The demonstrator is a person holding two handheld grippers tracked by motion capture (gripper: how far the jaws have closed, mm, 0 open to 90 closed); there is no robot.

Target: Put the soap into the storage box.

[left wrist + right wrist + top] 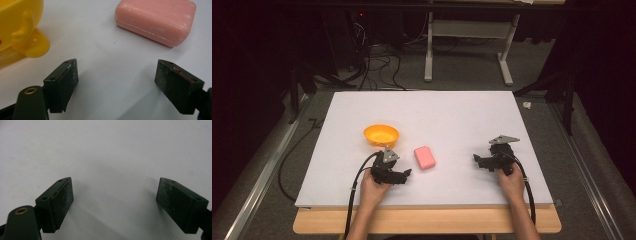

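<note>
Where the high view looks down on the white desk (452, 115), you hold the left gripper (404, 173) near the front edge, its fingers spread and pointing to your right, toward the pink soap bar (425, 157) lying flat just beyond and to the right of it. An orange bowl (381, 135) stands upright just behind the left gripper and to the left of the soap, apart from it. Your right gripper (478, 161) rests well apart on the right half of the desk, fingers spread and pointing left over bare surface. A cable trails from each gripper back along your forearm.

From the left gripper view, both black fingers (62, 85) stand wide apart above the desk with nothing between them. The soap bar (156, 21) lies ahead at upper right, clear of the fingers; the bowl (20, 27) sits at upper left on its small foot, also untouched.

From the right gripper view, the fingers (56, 203) are likewise spread wide, holding nothing, with bare white desk (112, 157) beneath and ahead of them.
</note>
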